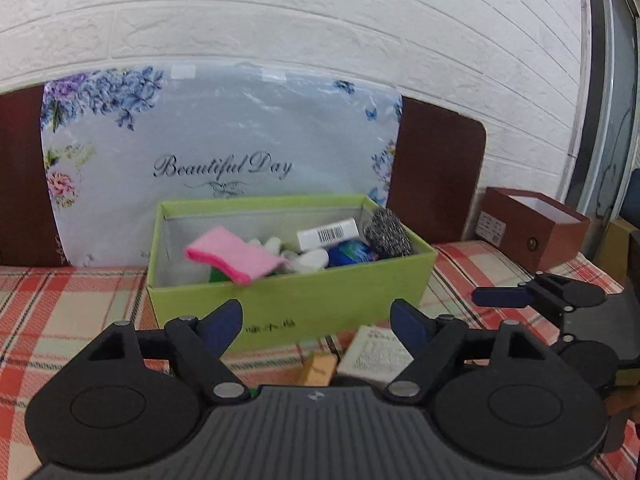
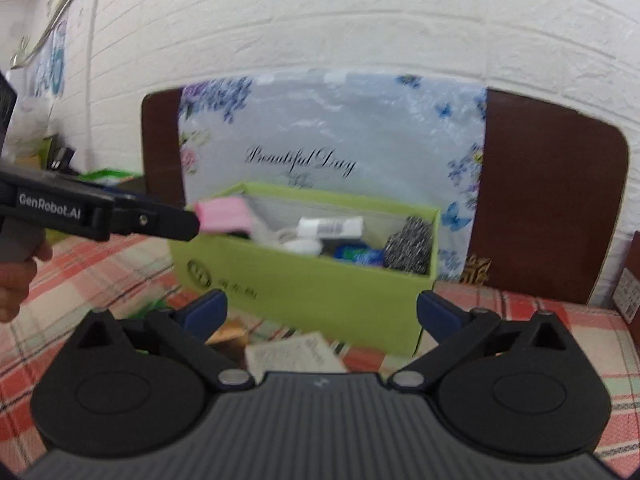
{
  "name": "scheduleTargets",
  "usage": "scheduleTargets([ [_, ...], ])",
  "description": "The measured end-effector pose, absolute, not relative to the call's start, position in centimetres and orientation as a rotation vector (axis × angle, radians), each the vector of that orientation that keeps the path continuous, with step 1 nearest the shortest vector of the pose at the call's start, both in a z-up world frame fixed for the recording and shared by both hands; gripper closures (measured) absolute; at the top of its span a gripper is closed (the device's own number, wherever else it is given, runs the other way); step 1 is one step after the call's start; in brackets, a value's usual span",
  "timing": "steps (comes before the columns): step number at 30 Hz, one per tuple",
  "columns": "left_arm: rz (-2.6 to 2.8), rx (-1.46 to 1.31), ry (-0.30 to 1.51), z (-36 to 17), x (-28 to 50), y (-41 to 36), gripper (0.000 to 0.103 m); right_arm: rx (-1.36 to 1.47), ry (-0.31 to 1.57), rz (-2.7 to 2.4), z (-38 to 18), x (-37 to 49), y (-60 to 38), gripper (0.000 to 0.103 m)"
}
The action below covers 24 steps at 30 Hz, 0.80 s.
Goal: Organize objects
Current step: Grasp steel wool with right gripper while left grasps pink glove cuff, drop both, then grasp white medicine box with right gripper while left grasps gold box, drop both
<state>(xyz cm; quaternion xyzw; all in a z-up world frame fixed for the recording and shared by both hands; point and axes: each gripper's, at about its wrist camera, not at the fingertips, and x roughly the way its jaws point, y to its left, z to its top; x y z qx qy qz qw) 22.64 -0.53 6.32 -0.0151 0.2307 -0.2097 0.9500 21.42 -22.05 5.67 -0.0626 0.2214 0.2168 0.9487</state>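
Observation:
A green box [image 1: 328, 300] stands on the plaid cloth and shows in both views [image 2: 320, 292]. It holds a pink sponge [image 1: 230, 254] [image 2: 224, 214], a white barcoded box [image 1: 328, 234], a blue packet [image 1: 352, 252], white items and a steel scourer [image 1: 388, 234] [image 2: 410, 248]. My left gripper [image 1: 318, 322] is open and empty just in front of the box. My right gripper [image 2: 322, 312] is open and empty, also in front of it. A white printed carton [image 1: 376, 354] [image 2: 294, 354] and a tan item [image 1: 318, 368] lie below the grippers.
A floral "Beautiful Day" board [image 1: 224, 140] leans on a dark headboard behind the box. A brown open box [image 1: 532, 228] stands at the right. The right gripper shows at the right of the left wrist view [image 1: 540, 296]; the left gripper body crosses the right wrist view [image 2: 100, 216].

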Motion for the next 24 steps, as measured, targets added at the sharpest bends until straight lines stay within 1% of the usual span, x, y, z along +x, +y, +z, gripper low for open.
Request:
scheduleTargets([
  [3,-0.441,-0.029,0.511,4.9,22.0,-0.8,0.021,-0.184,0.528,0.447,3.6,20.9,-21.4,0.0],
  [5,-0.456,-0.024,0.538,4.3,21.9,-1.0,0.028,-0.171,0.554,0.454,2.6,20.8,-21.3,0.0],
  [7,-0.467,0.01,0.55,3.8,21.9,-1.4,0.03,-0.166,0.582,0.458,2.0,21.0,-21.2,0.0],
  [8,-0.465,0.035,0.553,3.5,22.1,-1.6,0.034,-0.168,0.585,0.452,1.6,21.1,-21.2,0.0],
  [9,-0.464,0.057,0.562,3.1,22.3,-1.9,0.037,-0.167,0.594,0.45,1.4,21.2,-21.3,0.01],
  [10,-0.463,0.067,0.579,2.6,22.6,-2.0,0.047,-0.16,0.613,0.443,1.2,21.2,-21.5,0.032],
  [11,-0.464,0.068,0.599,2.2,23.0,-2.0,0.056,-0.15,0.635,0.432,1.1,21.2,-21.7,0.032],
  [12,-0.466,0.066,0.627,1.7,23.4,-2.1,0.058,-0.129,0.644,0.421,1.2,20.6,-22.1,0.032],
  [15,-0.422,0.116,0.598,1.1,23.7,-2.5,0.059,-0.129,0.653,0.38,2.0,18.0,-22.6,0.033],
  [16,-0.411,0.121,0.608,0.8,23.9,-2.6,0.056,-0.117,0.667,0.385,2.2,17.0,-22.8,0.035],
  [18,-0.401,0.103,0.642,0.3,24.6,-2.6,0.056,-0.07,0.728,0.442,2.5,15.1,-23.5,0.036],
  [19,-0.399,0.095,0.668,-0.1,25.0,-2.7,0.062,-0.068,0.756,0.464,2.5,14.2,-23.6,0.036],
  [20,-0.396,0.084,0.694,-0.5,25.3,-2.7,0.078,-0.08,0.766,0.476,2.4,13.6,-23.6,0.036],
  [22,-0.392,0.073,0.702,-0.9,24.9,-2.5,0.078,-0.113,0.758,0.478,2.4,12.9,-23.3,0.029],
  [24,-0.414,0.09,0.715,-0.6,23.6,-2.5,0.079,-0.122,0.742,0.464,2.3,13.0,-23.1,0.025],
])
